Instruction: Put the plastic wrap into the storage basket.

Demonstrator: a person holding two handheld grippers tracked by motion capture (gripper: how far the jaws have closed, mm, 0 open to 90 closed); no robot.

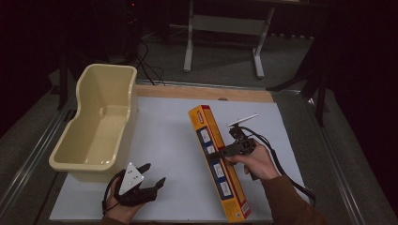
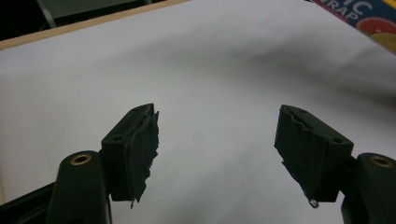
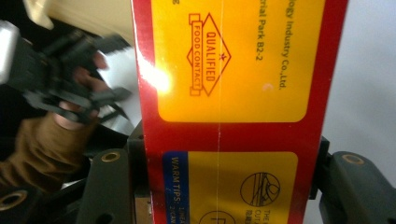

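A long yellow and red box of food wrap (image 1: 218, 161) lies slantwise on the white mat (image 1: 164, 136), right of centre. My right gripper (image 1: 229, 152) is shut on the box about halfway along it, coming in from its right side. In the right gripper view the box (image 3: 233, 93) sits clamped between the jaws of the right gripper (image 3: 229, 179). My left gripper (image 1: 155, 173) stands open near the mat's front left with nothing in it. Bare mat lies between the open jaws of the left gripper (image 2: 217, 140), with a corner of the box (image 2: 369, 18) beyond.
A cream plastic tub (image 1: 80, 161), with nothing in it, stands along the mat's left side, close to the left gripper. A wooden strip (image 1: 202, 93) borders the far edge. Behind the table are a white stand (image 1: 225, 28) and cables (image 1: 150, 68) on the floor.
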